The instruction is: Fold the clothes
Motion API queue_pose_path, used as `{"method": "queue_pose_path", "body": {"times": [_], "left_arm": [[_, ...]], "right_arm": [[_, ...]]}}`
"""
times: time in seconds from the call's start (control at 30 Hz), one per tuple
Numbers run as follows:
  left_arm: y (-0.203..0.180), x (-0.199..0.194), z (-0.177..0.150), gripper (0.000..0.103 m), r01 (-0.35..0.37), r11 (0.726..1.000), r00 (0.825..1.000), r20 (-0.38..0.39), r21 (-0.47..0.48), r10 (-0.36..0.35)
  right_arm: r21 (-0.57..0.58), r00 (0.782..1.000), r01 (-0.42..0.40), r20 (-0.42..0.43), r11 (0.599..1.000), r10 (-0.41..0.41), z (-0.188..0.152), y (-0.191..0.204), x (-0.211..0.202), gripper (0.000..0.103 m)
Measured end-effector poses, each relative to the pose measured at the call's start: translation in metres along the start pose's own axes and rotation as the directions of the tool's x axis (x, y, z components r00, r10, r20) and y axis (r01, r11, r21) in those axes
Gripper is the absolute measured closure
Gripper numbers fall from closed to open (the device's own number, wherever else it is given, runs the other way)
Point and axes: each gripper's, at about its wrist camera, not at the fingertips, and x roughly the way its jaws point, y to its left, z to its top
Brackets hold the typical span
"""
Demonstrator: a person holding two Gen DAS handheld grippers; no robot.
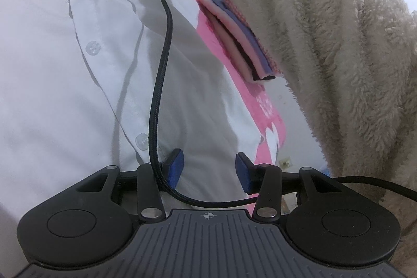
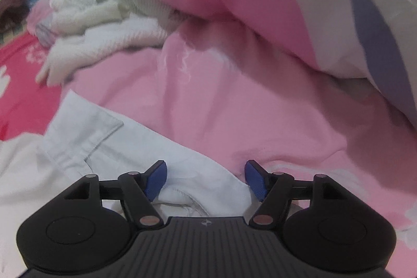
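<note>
- My right gripper [image 2: 206, 180] stood with jaws apart over the white shirt [image 2: 109, 147] sleeve edge, gripping nothing.
- The shirt's length ran leftward; my left gripper [image 1: 209, 170], also open and empty, hovered above its button placket [image 1: 91, 47].

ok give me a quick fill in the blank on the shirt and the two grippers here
1. The white shirt closes down the front with ____.
2. The black cable trails across the ____ gripper's view.
3. The bedsheet under the shirt is ____.
4. The right gripper has its jaws ____ over the shirt's edge.

Missing words: buttons; left; pink; open
</note>
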Motion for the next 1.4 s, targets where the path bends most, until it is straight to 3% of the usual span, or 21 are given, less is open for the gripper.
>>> {"method": "queue_pose_path", "body": {"times": [0.1, 0.2, 0.27, 0.43, 0.5, 0.57, 0.67, 0.77, 0.8, 0.83, 0.9, 0.93, 1.0, 1.03, 1.1, 1.17, 1.2, 1.23, 1.3, 1.4], "left_arm": [[-0.001, -0.001, -0.001, 0.059, -0.002, 1.000, 1.000, 0.001, 0.001, 0.002], [-0.002, -0.004, -0.001, 0.059, -0.003, 1.000, 1.000, 0.001, 0.002, 0.003], [-0.003, -0.005, -0.001, 0.059, -0.004, 1.000, 1.000, 0.001, 0.003, 0.004], [-0.004, -0.008, -0.002, 0.059, -0.007, 1.000, 1.000, 0.003, 0.004, 0.007], [-0.004, -0.009, -0.002, 0.059, -0.009, 1.000, 1.000, 0.003, 0.004, 0.009], [-0.004, -0.011, -0.002, 0.059, -0.013, 1.000, 1.000, 0.004, 0.007, 0.013], [-0.005, -0.014, -0.002, 0.059, -0.017, 1.000, 1.000, 0.006, 0.010, 0.017], [-0.004, -0.016, -0.002, 0.059, -0.017, 1.000, 1.000, 0.007, 0.010, 0.017], [-0.004, -0.017, -0.002, 0.059, -0.017, 1.000, 1.000, 0.007, 0.011, 0.017], [-0.003, -0.018, -0.001, 0.059, -0.017, 1.000, 1.000, 0.007, 0.011, 0.017], [-0.003, -0.019, -0.001, 0.059, -0.016, 1.000, 1.000, 0.007, 0.010, 0.015], [-0.002, -0.021, -0.001, 0.059, -0.015, 1.000, 1.000, 0.007, 0.010, 0.015], [-0.001, -0.023, -0.001, 0.059, -0.014, 1.000, 1.000, 0.007, 0.009, 0.014], [-0.001, -0.024, 0.000, 0.059, -0.015, 1.000, 1.000, 0.008, 0.009, 0.015], [-0.001, -0.026, 0.000, 0.059, -0.016, 1.000, 1.000, 0.007, 0.010, 0.016], [-0.001, -0.027, 0.000, 0.059, -0.017, 1.000, 1.000, 0.008, 0.009, 0.017], [0.000, -0.028, 0.001, 0.059, -0.018, 1.000, 1.000, 0.008, 0.009, 0.018], [0.001, -0.030, 0.001, 0.059, -0.019, 1.000, 1.000, 0.008, 0.011, 0.019], [0.001, -0.032, 0.001, 0.059, -0.022, 1.000, 1.000, 0.009, 0.011, 0.022], [0.006, -0.038, 0.003, 0.059, -0.024, 1.000, 1.000, 0.010, 0.012, 0.024]], "right_arm": [[-0.022, 1.000, 0.014, -0.008, 1.000, -0.014, 0.000, 0.004, 0.000, 0.043], [-0.071, 0.999, 0.036, 0.009, 0.997, -0.035, -0.001, 0.012, -0.003, 0.069], [-0.123, 0.997, 0.063, 0.044, 0.990, -0.057, -0.003, 0.022, -0.007, 0.094], [-0.223, 0.978, 0.150, 0.176, 0.963, -0.111, -0.011, 0.046, -0.030, 0.100], [-0.280, 0.956, 0.235, 0.240, 0.931, -0.169, -0.015, 0.060, -0.037, 0.100], [-0.376, 0.908, 0.387, 0.313, 0.842, -0.278, -0.023, 0.082, -0.032, 0.100], [-0.525, 0.802, 0.596, 0.429, 0.607, -0.416, -0.041, 0.116, -0.005, 0.100], [-0.608, 0.721, 0.686, 0.492, 0.400, -0.489, -0.059, 0.132, 0.033, 0.100], [-0.613, 0.705, 0.697, 0.491, 0.372, -0.511, -0.060, 0.134, 0.044, 0.100], [-0.606, 0.697, 0.702, 0.480, 0.374, -0.532, -0.059, 0.133, 0.054, 0.099], [-0.571, 0.710, 0.694, 0.441, 0.438, -0.549, -0.053, 0.127, 0.061, 0.098], [-0.532, 0.726, 0.684, 0.426, 0.499, -0.540, -0.047, 0.122, 0.056, 0.096], [-0.429, 0.770, 0.636, 0.403, 0.641, -0.495, -0.036, 0.109, 0.034, 0.076], [-0.364, 0.794, 0.596, 0.398, 0.715, -0.459, -0.031, 0.101, 0.019, 0.061], [-0.216, 0.832, 0.486, 0.413, 0.847, -0.372, -0.025, 0.078, -0.019, 0.047], [-0.025, 0.856, 0.328, 0.431, 0.944, -0.286, -0.024, 0.047, -0.060, 0.040], [0.079, 0.864, 0.241, 0.436, 0.967, -0.251, -0.027, 0.031, -0.076, 0.039], [0.178, 0.874, 0.165, 0.429, 0.970, -0.227, -0.034, 0.015, -0.084, 0.038], [0.370, 0.888, 0.008, 0.424, 0.929, -0.176, -0.047, -0.018, -0.101, 0.038], [0.618, 0.912, -0.181, 0.397, 0.765, -0.105, -0.077, -0.061, -0.102, 0.038]]}}
